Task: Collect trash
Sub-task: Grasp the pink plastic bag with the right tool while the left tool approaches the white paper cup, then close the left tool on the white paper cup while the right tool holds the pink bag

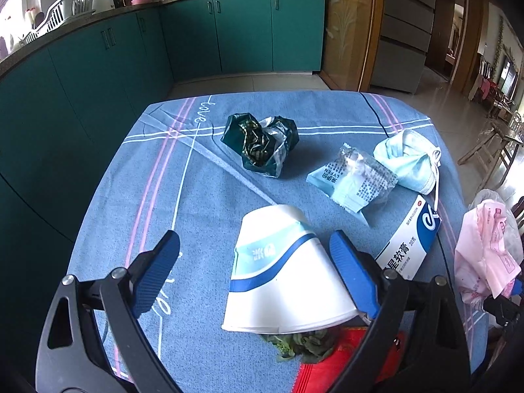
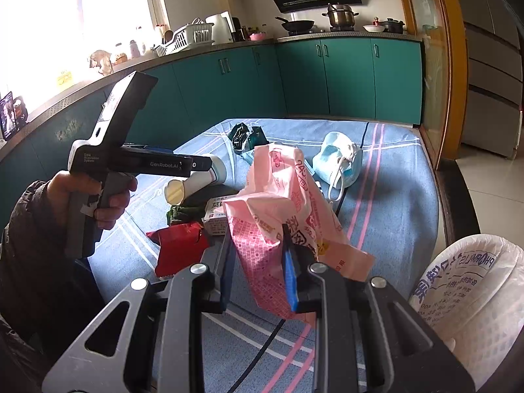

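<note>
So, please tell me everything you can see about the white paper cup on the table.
The paper cup is white with a blue curved band and a pale blue printed patch. It lies on its side on the blue tablecloth, between the left gripper's open jaws, its open mouth toward that gripper. Green leafy scraps lie under its rim.

The left gripper [image 1: 255,271] sits low in its frame, angled downward, jaws spread wide. A hand [image 2: 98,196] in a dark sleeve grips its handle at mid-left of the right wrist view. The right gripper [image 2: 258,262] has its jaws pinched nearly together.
</note>
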Demonstrator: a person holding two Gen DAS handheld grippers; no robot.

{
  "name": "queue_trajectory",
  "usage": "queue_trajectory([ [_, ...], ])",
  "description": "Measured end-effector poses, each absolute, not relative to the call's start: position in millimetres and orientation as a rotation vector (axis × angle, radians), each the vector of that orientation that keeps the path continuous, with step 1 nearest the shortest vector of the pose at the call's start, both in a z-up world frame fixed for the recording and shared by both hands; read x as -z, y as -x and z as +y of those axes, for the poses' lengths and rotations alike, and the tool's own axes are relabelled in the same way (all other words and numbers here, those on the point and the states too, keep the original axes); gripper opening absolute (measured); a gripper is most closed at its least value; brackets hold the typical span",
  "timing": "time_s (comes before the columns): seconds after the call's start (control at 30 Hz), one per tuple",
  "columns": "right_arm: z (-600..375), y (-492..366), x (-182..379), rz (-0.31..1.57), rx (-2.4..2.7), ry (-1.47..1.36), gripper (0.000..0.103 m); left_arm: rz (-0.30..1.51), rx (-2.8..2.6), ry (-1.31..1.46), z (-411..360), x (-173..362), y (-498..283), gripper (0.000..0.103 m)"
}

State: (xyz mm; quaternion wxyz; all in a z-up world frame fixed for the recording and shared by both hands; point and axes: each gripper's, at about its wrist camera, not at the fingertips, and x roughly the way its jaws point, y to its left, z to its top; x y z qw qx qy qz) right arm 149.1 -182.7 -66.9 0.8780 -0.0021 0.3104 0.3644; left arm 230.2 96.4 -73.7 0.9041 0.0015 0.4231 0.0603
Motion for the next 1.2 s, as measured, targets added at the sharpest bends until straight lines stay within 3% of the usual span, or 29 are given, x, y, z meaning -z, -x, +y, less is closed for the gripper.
queue_trajectory([
  [1.2, -173.7, -150.0, 76.9, 0.667, -0.758, 0.026, 0.027, 0.922, -0.005, 0.121, 106.2, 78.6, -229.1, 0.095],
])
